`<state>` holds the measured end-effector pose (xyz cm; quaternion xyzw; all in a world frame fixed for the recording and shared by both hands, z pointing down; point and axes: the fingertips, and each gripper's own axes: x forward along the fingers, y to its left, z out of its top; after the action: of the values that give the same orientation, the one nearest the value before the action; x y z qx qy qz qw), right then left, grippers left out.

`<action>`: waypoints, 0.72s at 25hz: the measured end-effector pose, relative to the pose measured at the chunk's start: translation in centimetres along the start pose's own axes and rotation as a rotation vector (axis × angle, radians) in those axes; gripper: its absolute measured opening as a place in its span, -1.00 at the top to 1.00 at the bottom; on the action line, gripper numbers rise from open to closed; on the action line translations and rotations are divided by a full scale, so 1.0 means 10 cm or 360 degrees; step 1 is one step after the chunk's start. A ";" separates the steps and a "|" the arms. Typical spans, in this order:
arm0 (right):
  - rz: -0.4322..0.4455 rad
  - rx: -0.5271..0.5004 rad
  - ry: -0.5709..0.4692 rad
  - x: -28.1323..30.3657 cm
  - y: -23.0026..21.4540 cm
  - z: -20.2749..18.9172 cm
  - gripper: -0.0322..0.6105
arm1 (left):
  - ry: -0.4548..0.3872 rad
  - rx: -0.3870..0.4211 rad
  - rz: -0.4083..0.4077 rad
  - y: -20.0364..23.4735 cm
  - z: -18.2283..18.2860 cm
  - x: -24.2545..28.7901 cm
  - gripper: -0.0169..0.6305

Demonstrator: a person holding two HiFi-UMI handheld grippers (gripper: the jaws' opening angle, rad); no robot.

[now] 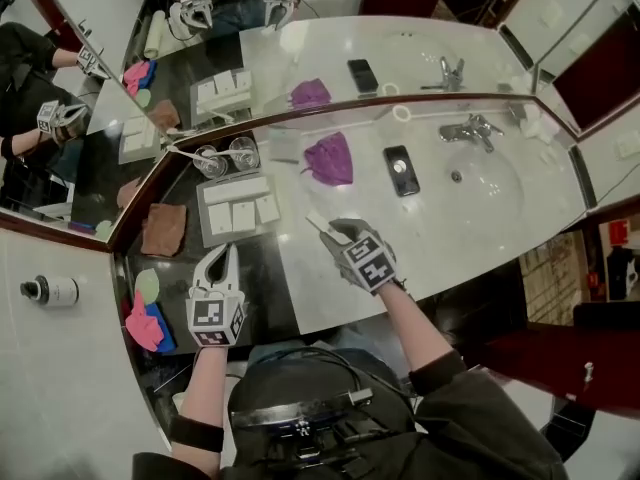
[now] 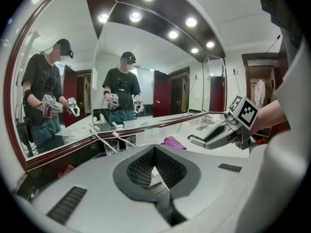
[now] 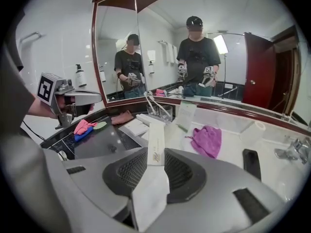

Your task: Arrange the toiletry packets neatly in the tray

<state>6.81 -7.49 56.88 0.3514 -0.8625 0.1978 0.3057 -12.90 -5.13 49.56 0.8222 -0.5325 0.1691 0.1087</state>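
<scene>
Right, starting far left: a small white bottle with a dark cap sits on the white wall. Next comes the dark, glossy stretch of counter, with a crumpled pink cloth lying partly on a blue one. A flat, round green disc lies just above them, and a folded brown cloth beyond that.

The left gripper hovers over the dark slab. Its ribbed black pads are clenched together with nothing between them. Ahead of it sits the tray, shallow, grey and rectangular, with flat white packets laid inside it: one long one across the top and squarer ones below. Behind the tray stand two clear glasses, each with a slim white toothbrush leaning in it.

Moving right onto the pale, smooth counter, the right gripper is grasping a long, narrow white packet. The flat paper sleeve is pinched between the pads and sticks out past the tips. It is held above the counter near the tray's right edge, not in the tray.

Further right lie a bunched purple cloth and a slim black phone lying flat. Last come the oval white basin and its shiny metal tap.
</scene>
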 end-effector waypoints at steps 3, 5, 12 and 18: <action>-0.0107 0.0053 0.0035 -0.13 -0.21 -0.26 0.53 | 0.0016 0.0027 -0.0039 -0.11 -0.01 0.02 0.93; -0.0168 0.0087 0.0052 -0.22 -0.36 -0.41 0.53 | 0.0028 0.0042 -0.0064 -0.20 -0.01 0.06 0.93; -0.0328 0.0197 0.0105 -0.43 -0.82 -0.82 0.53 | 0.0045 0.0082 -0.0135 -0.52 0.02 0.20 0.93; -0.0386 0.0188 0.0197 -0.37 -1.12 -1.06 0.53 | 0.0064 0.0110 -0.0149 -0.66 0.07 0.30 0.93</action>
<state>21.17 -7.35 63.57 0.4575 -0.7801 0.2311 0.3588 -5.59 -5.23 50.08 0.8458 -0.4851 0.1987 0.0988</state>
